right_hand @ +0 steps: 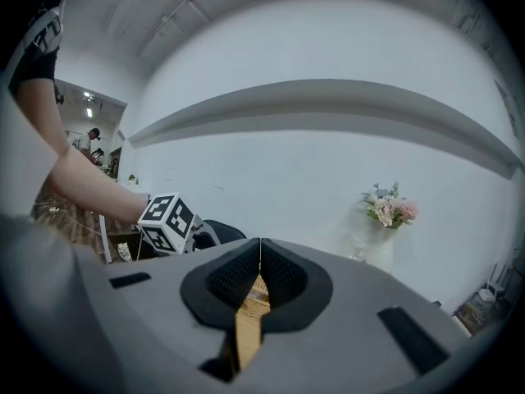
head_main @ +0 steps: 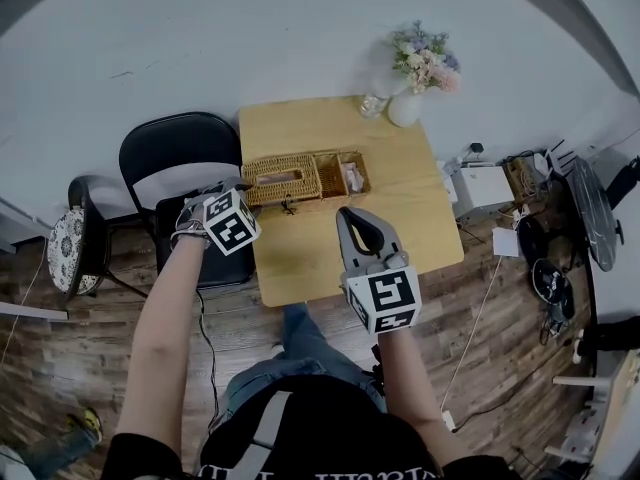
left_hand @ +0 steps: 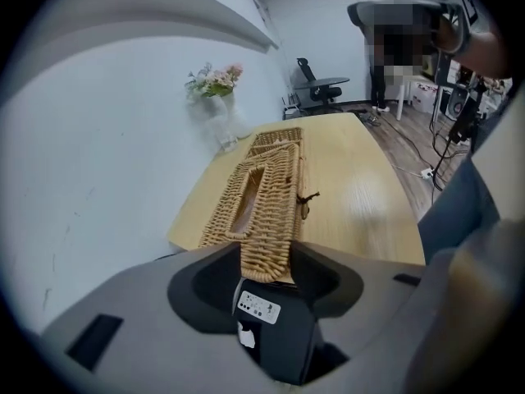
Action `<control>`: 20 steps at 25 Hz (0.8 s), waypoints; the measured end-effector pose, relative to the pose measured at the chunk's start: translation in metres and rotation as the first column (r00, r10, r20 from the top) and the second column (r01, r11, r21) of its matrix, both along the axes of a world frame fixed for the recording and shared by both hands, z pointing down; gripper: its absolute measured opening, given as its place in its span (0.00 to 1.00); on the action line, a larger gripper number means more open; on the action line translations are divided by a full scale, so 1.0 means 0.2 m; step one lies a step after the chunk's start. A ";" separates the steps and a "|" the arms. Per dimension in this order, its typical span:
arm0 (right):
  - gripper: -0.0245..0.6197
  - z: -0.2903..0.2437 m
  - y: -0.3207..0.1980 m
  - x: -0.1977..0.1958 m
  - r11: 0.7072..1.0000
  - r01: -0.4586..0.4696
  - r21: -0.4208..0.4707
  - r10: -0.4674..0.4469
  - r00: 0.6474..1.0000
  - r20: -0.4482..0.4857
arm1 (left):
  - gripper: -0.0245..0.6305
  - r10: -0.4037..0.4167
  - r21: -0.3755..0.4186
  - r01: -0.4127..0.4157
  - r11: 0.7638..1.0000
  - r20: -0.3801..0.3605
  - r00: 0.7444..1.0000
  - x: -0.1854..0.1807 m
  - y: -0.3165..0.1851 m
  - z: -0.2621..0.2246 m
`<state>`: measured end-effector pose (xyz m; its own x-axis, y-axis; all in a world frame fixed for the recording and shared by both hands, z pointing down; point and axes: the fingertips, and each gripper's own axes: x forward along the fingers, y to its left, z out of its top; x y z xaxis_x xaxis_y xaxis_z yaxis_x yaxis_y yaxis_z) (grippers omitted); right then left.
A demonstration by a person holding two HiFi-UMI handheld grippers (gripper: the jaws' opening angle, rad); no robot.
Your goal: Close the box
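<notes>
Left gripper [head_main: 233,194] points steeply down, fingers apart; right gripper [head_main: 354,218] nearly level, fingers together.

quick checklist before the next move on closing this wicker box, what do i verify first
1. Left claw lined up with the wicker box: ok, the box's near end sits between its jaws.
2. Left claw gripping the box: not ok, jaws stand apart, off the wicker.
3. Right claw free: ok, jaws together, nothing between them.
4. Box fully closed: cannot tell; its section nearest the vase looks open-topped in the head view.
5. Clasp on the box's side fastened: cannot tell, too small.
6. Vase of flowers clear of the box: ok, it stands apart.
</notes>
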<state>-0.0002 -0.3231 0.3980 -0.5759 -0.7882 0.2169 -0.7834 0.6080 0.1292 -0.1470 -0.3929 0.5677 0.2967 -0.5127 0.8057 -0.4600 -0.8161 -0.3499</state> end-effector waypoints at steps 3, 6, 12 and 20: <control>0.06 0.00 0.03 0.02 1.000 -0.004 0.001 0.004 1.000 0.000 | 0.31 -0.001 -0.016 0.001 1.000 0.005 1.000 0.01 0.04 0.04; 0.06 -0.01 0.07 0.03 1.000 -0.012 0.006 0.012 1.000 0.002 | 0.31 -0.018 -0.016 0.018 1.000 -0.014 1.000 0.02 0.08 0.03; 0.06 -0.05 0.22 0.05 0.999 -0.031 0.028 0.031 0.999 0.008 | 0.31 -0.053 0.025 0.055 0.998 -0.088 0.995 0.03 0.19 -0.09; 0.06 -0.21 0.36 0.06 0.993 -0.050 0.103 0.050 0.999 -0.002 | 0.31 -0.169 0.106 0.218 0.970 -0.349 0.922 -0.01 0.33 -0.35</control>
